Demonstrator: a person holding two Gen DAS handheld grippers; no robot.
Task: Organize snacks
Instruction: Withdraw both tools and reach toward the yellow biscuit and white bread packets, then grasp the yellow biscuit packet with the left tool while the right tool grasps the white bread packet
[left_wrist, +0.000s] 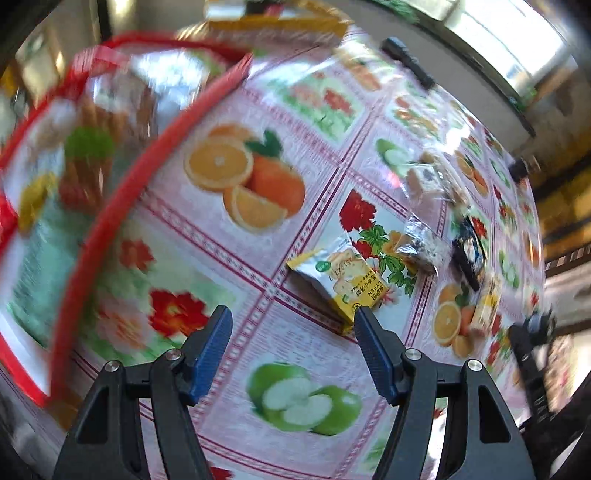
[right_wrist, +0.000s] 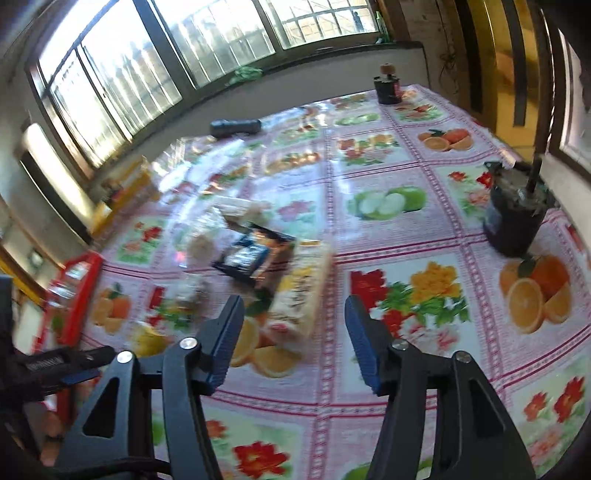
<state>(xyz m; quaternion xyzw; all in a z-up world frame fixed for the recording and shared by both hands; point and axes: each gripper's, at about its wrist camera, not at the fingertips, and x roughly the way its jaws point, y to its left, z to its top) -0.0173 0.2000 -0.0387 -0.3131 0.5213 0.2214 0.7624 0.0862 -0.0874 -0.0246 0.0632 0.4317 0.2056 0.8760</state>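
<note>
Snack packets (left_wrist: 343, 284) lie scattered mid-table (left_wrist: 295, 236); the tray (left_wrist: 110, 221) holding snacks sits to their left.

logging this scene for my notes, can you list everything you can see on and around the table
tablecloth: one, pink grid with fruit and flower prints, covers the table
red tray: one, red rim, left end of the table, packets inside, blurred
yellow snack packet: one, yellow and silver, just ahead of the left tongs
clear wrapped snacks: at least two, clear film, beyond the yellow packet
dark packet: one, black and blue, middle of the pile
long pale packet: one, cream and yellow, ahead of the right tongs
black torch-like cylinder: one, far edge by the window
dark containers: two, right side and far corner
left tongs: blue pads, open, empty
right tongs: blue pads, open, empty
</note>
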